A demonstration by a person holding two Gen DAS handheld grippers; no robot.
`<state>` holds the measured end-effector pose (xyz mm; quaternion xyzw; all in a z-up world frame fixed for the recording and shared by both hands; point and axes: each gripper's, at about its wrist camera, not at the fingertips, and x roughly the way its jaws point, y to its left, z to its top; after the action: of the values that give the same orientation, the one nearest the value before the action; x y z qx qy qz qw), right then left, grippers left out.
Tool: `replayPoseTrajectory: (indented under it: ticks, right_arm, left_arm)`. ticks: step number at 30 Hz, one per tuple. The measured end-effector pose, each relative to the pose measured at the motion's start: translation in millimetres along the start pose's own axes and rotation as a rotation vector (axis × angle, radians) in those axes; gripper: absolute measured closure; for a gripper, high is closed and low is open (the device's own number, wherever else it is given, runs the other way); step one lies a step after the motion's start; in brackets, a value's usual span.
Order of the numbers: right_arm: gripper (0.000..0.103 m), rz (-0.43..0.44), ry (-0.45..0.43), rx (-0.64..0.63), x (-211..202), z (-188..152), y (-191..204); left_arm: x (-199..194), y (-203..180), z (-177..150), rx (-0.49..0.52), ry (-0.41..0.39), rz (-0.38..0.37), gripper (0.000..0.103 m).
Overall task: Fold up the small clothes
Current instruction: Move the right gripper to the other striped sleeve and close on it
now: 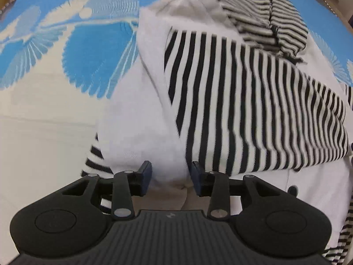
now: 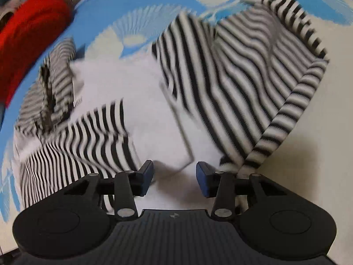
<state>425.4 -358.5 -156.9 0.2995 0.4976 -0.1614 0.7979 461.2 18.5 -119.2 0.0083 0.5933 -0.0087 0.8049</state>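
Two claws hover part-open, gripping nothing: left claw [image 1: 171, 177] above the striped garment [image 1: 242, 101]'s white panel, right claw [image 2: 174, 178] near its folded sleeve [image 2: 275, 92], garment spread lengthwise ahead on the blue-patterned sheet [image 1: 66, 55], both equally near.

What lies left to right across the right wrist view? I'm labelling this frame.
Red garment → thin-striped fabric piece → white garment panel → raised black-and-white striped flap → bare cream surface.
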Motion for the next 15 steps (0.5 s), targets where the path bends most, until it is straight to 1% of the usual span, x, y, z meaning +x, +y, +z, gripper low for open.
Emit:
replayPoseTrajectory:
  ticks: [1, 2, 5, 7, 9, 11, 13, 15]
  right_arm:
    - [0.058, 0.001, -0.035, -0.018, -9.5, 5.3, -0.1]
    - [0.058, 0.005, -0.090, -0.038, -16.5, 10.4, -5.0]
    - [0.057, -0.021, -0.244, -0.087, -40.4, 27.2, -17.3]
    - [0.057, -0.047, -0.322, -0.106, -51.9, 34.0, -38.8]
    - [0.058, -0.111, -0.395, -0.127, -62.6, 44.2, -64.7]
    - [0.058, -0.171, -0.446, -0.112, -68.6, 51.5, -87.4]
    - [0.058, -0.212, -0.452, -0.086, -65.5, 60.0, -108.6]
    - [0.058, -0.221, -0.453, -0.066, -60.7, 67.1, -125.8]
  left_arm:
    - [-9.8, -2.4, 2.2, 0.002, -0.032, -0.013, 0.059]
    - [-19.0, -6.4, 3.9, 0.005, -0.060, -0.026, 0.058]
    - [-43.3, -20.4, 6.2, 0.024, -0.135, -0.057, 0.052]
    - [-51.6, -30.6, 5.6, 0.031, -0.158, -0.075, 0.050]
    - [-55.2, -43.7, 4.5, 0.041, -0.158, -0.091, 0.050]
    - [-53.1, -54.0, 4.9, 0.046, -0.150, -0.101, 0.050]
    - [-51.4, -63.0, 4.2, 0.050, -0.137, -0.105, 0.050]
    - [-47.1, -66.4, 3.5, 0.054, -0.130, -0.110, 0.050]
